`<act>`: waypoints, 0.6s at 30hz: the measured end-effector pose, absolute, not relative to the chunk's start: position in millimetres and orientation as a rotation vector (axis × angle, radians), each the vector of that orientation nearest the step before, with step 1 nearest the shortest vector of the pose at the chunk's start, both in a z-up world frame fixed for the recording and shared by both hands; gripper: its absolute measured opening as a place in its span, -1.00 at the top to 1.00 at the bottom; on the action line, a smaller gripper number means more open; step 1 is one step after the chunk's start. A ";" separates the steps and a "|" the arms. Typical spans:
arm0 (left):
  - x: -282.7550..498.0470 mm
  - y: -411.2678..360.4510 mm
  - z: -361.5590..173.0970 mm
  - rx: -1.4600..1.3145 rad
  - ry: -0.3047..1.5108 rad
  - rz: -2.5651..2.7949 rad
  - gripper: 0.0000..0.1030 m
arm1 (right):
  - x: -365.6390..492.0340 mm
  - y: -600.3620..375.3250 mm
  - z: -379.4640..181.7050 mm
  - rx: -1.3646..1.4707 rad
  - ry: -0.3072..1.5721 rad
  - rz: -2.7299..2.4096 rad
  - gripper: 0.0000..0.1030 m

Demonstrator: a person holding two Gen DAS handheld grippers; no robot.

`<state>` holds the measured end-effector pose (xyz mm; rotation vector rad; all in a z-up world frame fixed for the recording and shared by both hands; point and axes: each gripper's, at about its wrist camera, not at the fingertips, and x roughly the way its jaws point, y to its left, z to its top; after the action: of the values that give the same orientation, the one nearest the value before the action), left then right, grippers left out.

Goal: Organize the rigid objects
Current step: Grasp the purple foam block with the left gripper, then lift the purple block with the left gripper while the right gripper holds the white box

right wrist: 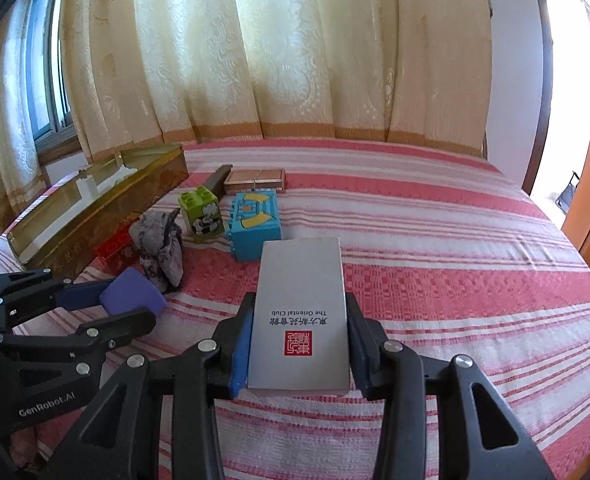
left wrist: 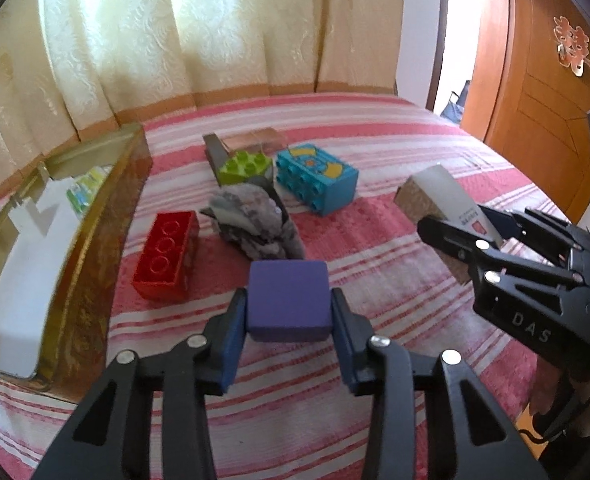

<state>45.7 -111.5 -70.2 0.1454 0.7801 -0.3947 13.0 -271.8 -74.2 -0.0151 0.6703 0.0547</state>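
Daylight glows through the curtains (right wrist: 275,48); fisheye edges bend darkly.

A bedroom at home: a bed (right wrist: 415,248) with a pink striped cover, cream curtains (right wrist: 255,48) at twelve o'clock, a wooden door (left wrist: 535,92) at two.

We see a purple block (left wrist: 289,300), a plain matte cube with rounded edges, pressed between the pads of the left claw (left wrist: 289,320) just above the striped bed (left wrist: 395,272). A slim silver-white box (right wrist: 301,312) with a red seal and printed lettering sits clamped lengthwise in the right claw (right wrist: 299,344), tilted up at its far end. On the bed we find a red brick (left wrist: 167,258) lying beside a long gold tin (left wrist: 91,240), a green brick (left wrist: 245,166) and a blue brick (left wrist: 317,178) near each other, a flat wooden box (left wrist: 255,140) behind them, and a grey stone-like lump (left wrist: 251,220) between the bricks.
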 end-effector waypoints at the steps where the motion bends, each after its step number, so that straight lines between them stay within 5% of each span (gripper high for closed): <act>1: 44.7 -111.1 -69.4 0.146 0.771 -0.389 0.24 | 11.8 -272.6 -73.5 -0.012 0.662 0.053 0.16; 18: 31.8 -101.6 -57.1 0.121 0.623 -0.325 0.24 | 1.5 -270.8 -67.5 -0.021 0.589 0.039 0.16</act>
<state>31.8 -101.6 -57.1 0.1208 0.6235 -0.3254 1.5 -270.8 -67.5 -0.0215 0.5890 0.0388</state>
